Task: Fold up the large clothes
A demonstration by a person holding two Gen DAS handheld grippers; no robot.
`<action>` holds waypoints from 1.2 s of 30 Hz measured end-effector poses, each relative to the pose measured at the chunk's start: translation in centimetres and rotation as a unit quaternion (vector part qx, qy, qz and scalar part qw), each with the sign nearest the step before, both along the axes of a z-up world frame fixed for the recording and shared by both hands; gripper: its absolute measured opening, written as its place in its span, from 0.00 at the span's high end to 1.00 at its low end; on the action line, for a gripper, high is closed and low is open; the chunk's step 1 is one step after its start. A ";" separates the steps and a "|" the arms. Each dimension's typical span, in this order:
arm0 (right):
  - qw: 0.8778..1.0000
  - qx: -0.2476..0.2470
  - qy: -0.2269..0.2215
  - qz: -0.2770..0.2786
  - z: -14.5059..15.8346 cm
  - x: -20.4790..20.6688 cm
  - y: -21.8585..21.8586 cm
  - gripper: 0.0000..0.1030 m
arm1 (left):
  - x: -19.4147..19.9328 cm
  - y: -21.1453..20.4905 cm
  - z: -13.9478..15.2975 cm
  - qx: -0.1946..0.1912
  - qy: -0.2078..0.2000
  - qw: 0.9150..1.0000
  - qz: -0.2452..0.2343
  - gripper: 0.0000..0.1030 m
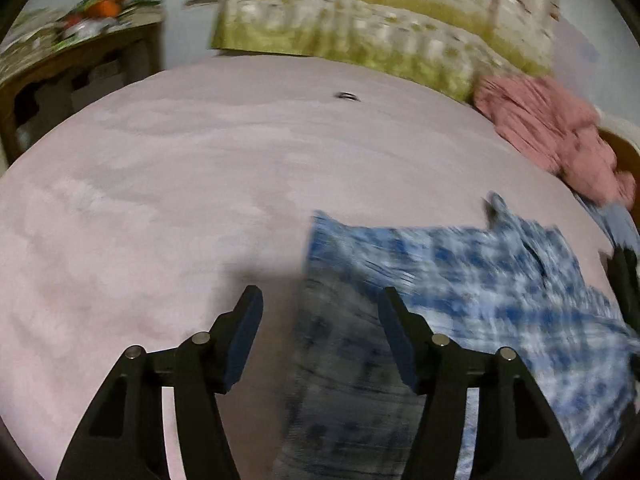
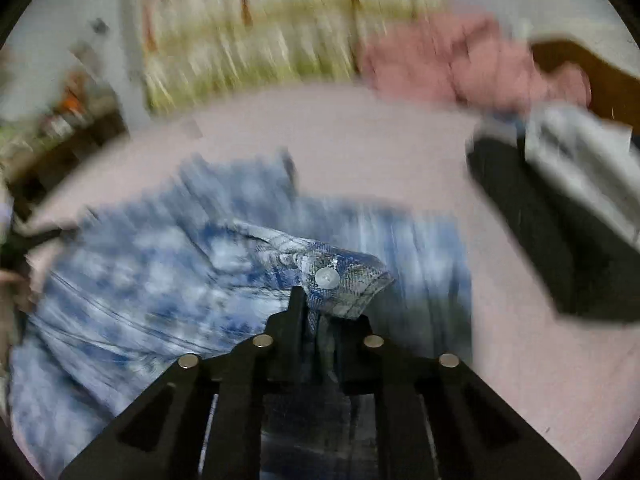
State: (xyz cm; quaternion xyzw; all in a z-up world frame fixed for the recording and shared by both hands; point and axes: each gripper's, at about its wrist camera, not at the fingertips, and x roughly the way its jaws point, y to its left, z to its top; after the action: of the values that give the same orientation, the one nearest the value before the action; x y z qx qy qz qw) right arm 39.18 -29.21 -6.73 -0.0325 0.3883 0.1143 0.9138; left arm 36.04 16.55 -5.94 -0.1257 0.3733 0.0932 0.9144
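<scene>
From the left wrist camera, a pale pink bed sheet (image 1: 168, 184) fills most of the view, lightly rumpled and otherwise bare across its left and middle. The blue and white plaid shirt (image 1: 460, 280) lies on the right part of the bed, its left edge running down between the left gripper (image 1: 320, 304) fingers. Those fingers stand apart, released, hovering above the cloth without pressing on it. At the far edge of the bed rests a pillow (image 1: 352, 32) printed in green and cream, blurred. A crumpled pink garment (image 1: 548, 132) sits at the far right edge of the bed, well apart from the shirt's body. A small dark object (image 1: 347, 96) lies on the sheet near the pillow; what it is cannot be told. At upper left a dark wooden side table (image 1: 72, 76) carries colourful clutter, too blurred to name. The wall behind is pale.

From the right wrist camera, the right gripper (image 2: 328, 312) fingers are clenched on the shirt's cuff (image 2: 344, 276), which juts up beyond the tips with a white button (image 2: 327, 278) showing. The rest of the shirt spreads to the left over the pink sheet. A dark garment (image 2: 560, 240) with a pale grey piece across it lies on the bed at right. The pink garment and the pillow are blurred at the far side.

No writing or label can be read in either view.
</scene>
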 end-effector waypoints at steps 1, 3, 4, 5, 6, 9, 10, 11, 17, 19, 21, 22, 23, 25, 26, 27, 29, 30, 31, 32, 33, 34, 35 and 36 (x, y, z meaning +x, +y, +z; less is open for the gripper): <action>1.000 -0.010 0.026 -0.006 -0.7 0.6 0.3 0.83 | 0.5 -0.5 -0.2 0.010 0.013 1.000 -0.016 0.33; 1.000 -0.020 0.018 -0.014 -0.6 0.5 0.2 0.70 | 1.3 -1.5 -1.2 0.051 0.047 0.997 -0.014 0.32; 1.000 -0.018 0.003 -0.018 -0.1 0.1 0.0 0.64 | 1.7 -1.7 -1.6 0.063 0.062 0.996 -0.007 0.36; 1.000 -0.014 -0.007 -0.021 0.3 -0.2 -0.2 0.49 | 1.7 -1.7 -1.7 0.064 0.064 0.996 -0.006 0.57; 0.999 -0.005 -0.025 -0.028 0.9 -0.5 -0.7 0.41 | 1.6 -1.6 -1.5 0.059 0.060 0.996 -0.009 0.81; 0.998 0.020 -0.040 -0.048 1.9 -0.8 -2.3 0.41 | 1.1 -1.2 -0.9 0.065 0.047 0.997 0.000 0.97; 0.997 0.031 -0.036 -0.054 2.0 -0.7 -2.9 0.41 | 0.9 -1.1 -0.7 0.060 0.041 0.997 0.002 0.97; 0.997 0.040 -0.029 -0.052 1.9 -0.5 -3.2 0.41 | 0.7 -0.9 -0.5 0.056 0.035 0.998 0.007 0.98; 0.998 0.039 0.041 0.000 -0.5 0.8 -1.4 0.51 | 0.9 0.2 -1.1 0.040 0.037 0.998 0.023 0.98; 0.999 0.026 0.038 -0.002 -1.2 1.6 -0.6 0.73 | 1.4 0.2 -1.4 0.039 0.044 0.998 0.025 0.98; 0.999 0.049 0.012 0.011 -0.3 1.3 -0.3 0.91 | 1.3 0.1 -1.3 0.043 0.043 0.998 0.026 0.97; 0.998 0.052 -0.016 0.012 0.5 0.7 -0.2 0.92 | 1.2 0.1 -1.2 0.045 0.040 0.998 0.027 0.97; 0.998 0.051 -0.037 0.014 1.2 0.2 -0.2 0.92 | 1.3 0.1 -1.2 0.045 0.040 0.998 0.027 0.97; 0.996 0.036 -0.072 0.023 2.1 -0.4 0.4 0.92 | 1.4 0.1 -1.5 0.042 0.044 0.998 0.030 0.97; 0.998 0.024 -0.055 0.019 1.7 0.5 0.7 0.92 | 1.5 0.3 -1.6 0.039 0.045 0.998 0.031 0.97; 0.999 0.019 -0.027 0.011 0.9 1.4 0.6 0.91 | 1.5 0.4 -1.6 0.037 0.046 0.998 0.032 0.97; 0.999 0.023 0.036 -0.001 -1.3 3.0 0.1 0.84 | 1.6 0.6 -1.6 0.033 0.045 0.998 0.034 0.95; 0.999 0.034 0.042 -0.004 -1.5 3.2 -0.2 0.82 | 1.5 0.6 -1.5 0.033 0.042 0.998 0.034 0.93; 0.999 0.035 0.035 -0.008 -1.2 3.0 -0.3 0.75 | 1.5 0.6 -1.5 0.031 0.039 0.998 0.030 0.91; 0.999 0.020 0.008 -0.029 -0.4 2.4 -0.4 0.50 | 1.3 0.7 -1.4 0.028 0.035 0.999 0.028 0.82; 0.999 0.005 -0.011 -0.045 0.0 1.9 -0.4 0.29 | 1.0 0.7 -1.0 0.025 0.026 0.999 0.024 0.73; 0.998 -0.001 -0.027 -0.053 0.3 1.4 -0.6 0.26 | 0.6 0.6 -0.5 0.023 0.011 0.999 0.019 0.70; 0.998 0.000 -0.039 -0.052 0.7 0.9 -0.8 0.27 | 0.1 0.5 0.1 0.025 -0.006 1.000 0.015 0.64; 0.998 0.009 -0.044 -0.047 1.0 0.7 -1.1 0.27 | -0.3 0.2 1.0 0.032 -0.023 0.999 0.011 0.55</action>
State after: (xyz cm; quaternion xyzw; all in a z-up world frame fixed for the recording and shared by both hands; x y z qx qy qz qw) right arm 39.85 -30.30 -5.76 -0.0112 0.3482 0.0728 0.9345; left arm 35.69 16.73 -4.93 -0.1025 0.3473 0.1124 0.9253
